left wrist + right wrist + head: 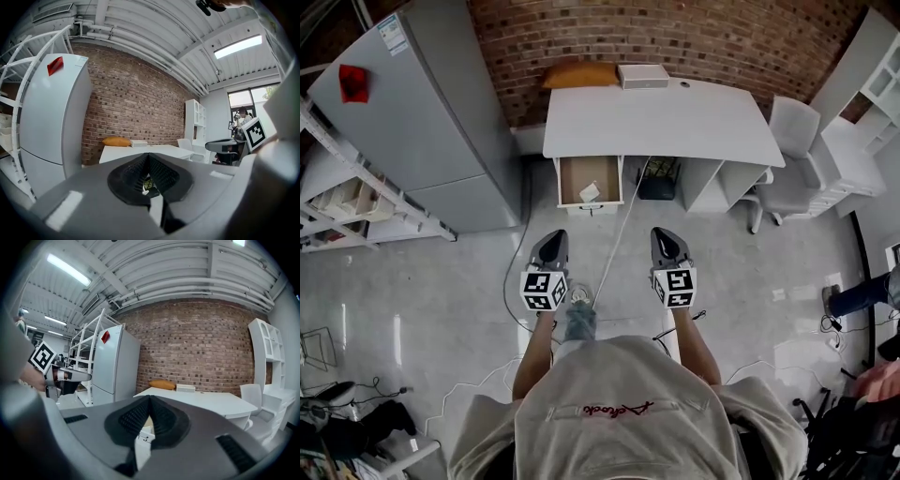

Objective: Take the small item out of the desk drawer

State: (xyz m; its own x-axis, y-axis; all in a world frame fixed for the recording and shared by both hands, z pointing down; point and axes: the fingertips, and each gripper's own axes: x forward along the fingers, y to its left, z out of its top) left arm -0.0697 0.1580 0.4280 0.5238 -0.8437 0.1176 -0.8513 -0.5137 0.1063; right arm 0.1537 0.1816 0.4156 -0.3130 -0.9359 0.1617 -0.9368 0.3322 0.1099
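Note:
A white desk (661, 122) stands against the brick wall, well ahead of me. Its drawer (590, 180) is pulled open under the left end, and a small white item (589, 192) lies inside near the front. My left gripper (551, 246) and right gripper (667, 242) hover side by side over the floor, short of the drawer and pointing at the desk. Both are shut and hold nothing. The left gripper (148, 156) shows its ribbed pads meeting, with the desk (140, 151) beyond. In the right gripper view the gripper (150, 398) is likewise shut, facing the desk (201, 401).
A grey fridge (422, 112) and a white rack (337, 206) stand at the left. On the desk lie an orange cushion (581, 75) and a white box (643, 75). A black bin (658, 178) sits under it, a white chair (787, 159) to its right. A cable (614, 244) runs across the floor.

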